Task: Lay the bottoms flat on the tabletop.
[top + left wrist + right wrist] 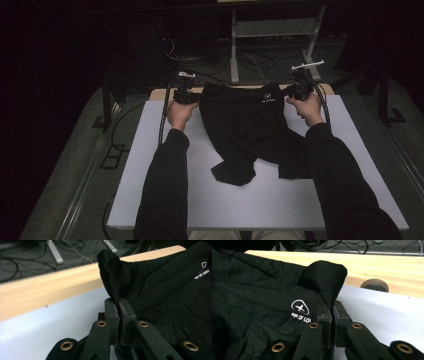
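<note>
Forearms: two dark sleeves (167, 185) enter from the bottom edge of the high view, one hand to each tool.
Left gripper (119, 307): jaws pressed together on a peaked fold of black fabric at centre frame of its own view; in the high view it sits at upper left of the garment (184, 95).
Right gripper (332, 308): jaws pinching a matching fold of the same fabric; in the high view it sits at upper right (300, 90).
Black shorts (245, 130): waist edge stretched between the two grips near the far edge of the table, legs trailing toward the lower centre of the frame, hems crumpled.
White mat (200, 200): lies under the garment; wooden table edge (50, 290) borders it at the far side.
Progress: both waist corners appear secured and the waistband spread; judged remaining are smoothing the legs and any folding.
View differences: gripper views resolve the pinch and the white printed logo (300, 307); the high view alone gives the whole garment outline and the untidy leg ends.
</note>
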Demonstrator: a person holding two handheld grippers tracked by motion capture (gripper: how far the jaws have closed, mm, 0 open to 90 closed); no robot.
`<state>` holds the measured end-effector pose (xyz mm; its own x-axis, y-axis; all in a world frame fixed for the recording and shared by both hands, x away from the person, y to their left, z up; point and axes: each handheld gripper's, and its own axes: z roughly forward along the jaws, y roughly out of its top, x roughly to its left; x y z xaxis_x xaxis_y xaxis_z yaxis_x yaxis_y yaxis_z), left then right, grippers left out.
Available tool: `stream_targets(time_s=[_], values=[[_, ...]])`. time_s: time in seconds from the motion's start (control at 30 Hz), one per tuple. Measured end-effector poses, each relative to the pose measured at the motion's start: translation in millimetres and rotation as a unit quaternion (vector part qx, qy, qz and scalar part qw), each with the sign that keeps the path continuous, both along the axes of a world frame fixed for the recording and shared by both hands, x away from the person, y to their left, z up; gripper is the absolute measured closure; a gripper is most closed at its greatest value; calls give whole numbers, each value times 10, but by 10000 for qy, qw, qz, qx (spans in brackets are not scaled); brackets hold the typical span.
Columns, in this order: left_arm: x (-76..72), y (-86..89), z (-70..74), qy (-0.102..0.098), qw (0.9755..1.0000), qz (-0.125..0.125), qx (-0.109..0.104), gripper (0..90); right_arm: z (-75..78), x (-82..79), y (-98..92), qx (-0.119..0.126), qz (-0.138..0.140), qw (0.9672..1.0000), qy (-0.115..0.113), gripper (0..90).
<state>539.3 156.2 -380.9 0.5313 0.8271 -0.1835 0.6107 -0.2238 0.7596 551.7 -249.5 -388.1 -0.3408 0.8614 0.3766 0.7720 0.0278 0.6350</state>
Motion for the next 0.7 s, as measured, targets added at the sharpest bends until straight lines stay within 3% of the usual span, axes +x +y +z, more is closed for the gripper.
stream_targets(time_s=[0.17, 0.3, 0.4, 0.5, 0.6, 0.7], values=[[1, -19, -118, 111, 9999, 57, 50, 856, -115, 3, 59, -41, -118, 9999, 46, 856], [13, -46, -139, 42, 10000, 30, 4, 856, -143, 17, 97, -95, -189, 9998, -4, 856], [4, -49, -222, 13, 9999, 120, 26, 827, -207, 22, 81, 3, -210, 9998, 12, 816], [-27, -39, -361, 252, 9986, 326, -335, 692, -344, 20, 46, -8, -298, 9993, 209, 692], [-83, -47, -475, 257, 9976, 585, -280, 504, -449, -49, -6, 34, -406, 9992, 40, 592], [-127, -18, -530, 309, 9956, 749, -471, 405, -501, -121, -84, 120, -460, 9988, -76, 515]])
